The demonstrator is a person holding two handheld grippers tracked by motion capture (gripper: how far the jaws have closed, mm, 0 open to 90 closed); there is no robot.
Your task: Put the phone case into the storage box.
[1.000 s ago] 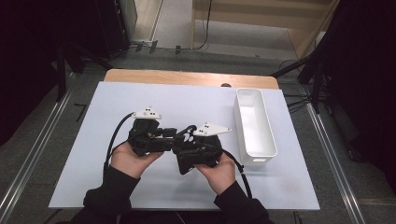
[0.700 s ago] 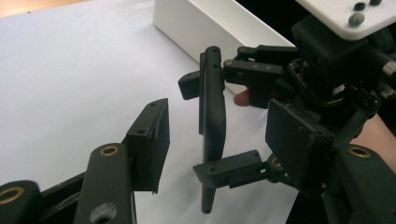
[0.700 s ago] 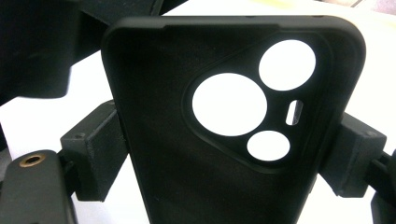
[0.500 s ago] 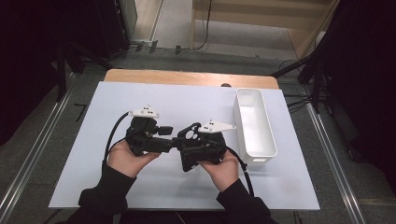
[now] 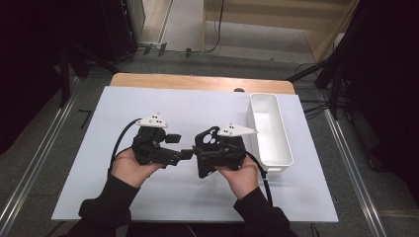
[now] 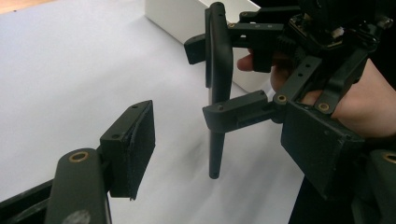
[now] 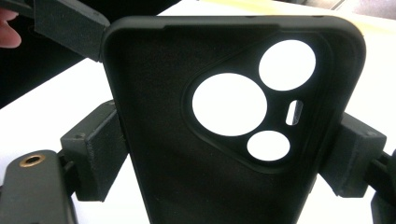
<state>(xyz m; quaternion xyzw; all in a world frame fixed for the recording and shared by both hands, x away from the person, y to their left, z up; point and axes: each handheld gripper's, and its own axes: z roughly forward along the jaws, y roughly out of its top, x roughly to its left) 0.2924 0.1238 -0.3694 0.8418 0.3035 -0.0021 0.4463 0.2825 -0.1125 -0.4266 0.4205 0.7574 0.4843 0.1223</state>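
A black phone case (image 7: 154, 177) with round camera cut-outs stands upright, and my right gripper (image 7: 224, 158) is shut on its two long edges. In the left gripper view the case (image 6: 217, 93) shows edge-on, held by the right gripper (image 6: 217, 79). My left gripper (image 6: 229, 154) faces it with its jaws apart. The jaws have just been opening, and the case hangs between the pads (image 6: 133, 144) without touching them. From above, the left gripper (image 5: 180, 146) and right gripper (image 5: 203, 153) meet tip to tip over the white table top (image 5: 148, 103), each in a hand.
A long white bin (image 5: 285, 138) lies at the right of the table, just beyond the right hand; its wall (image 6: 177, 18) shows behind the case. A wooden strip (image 5: 197, 81) runs along the far edge. Cables trail from both grippers.
The left gripper's jaws stand wider apart than a second ago. Both hands have stayed almost where they were, with the case still in the right gripper.
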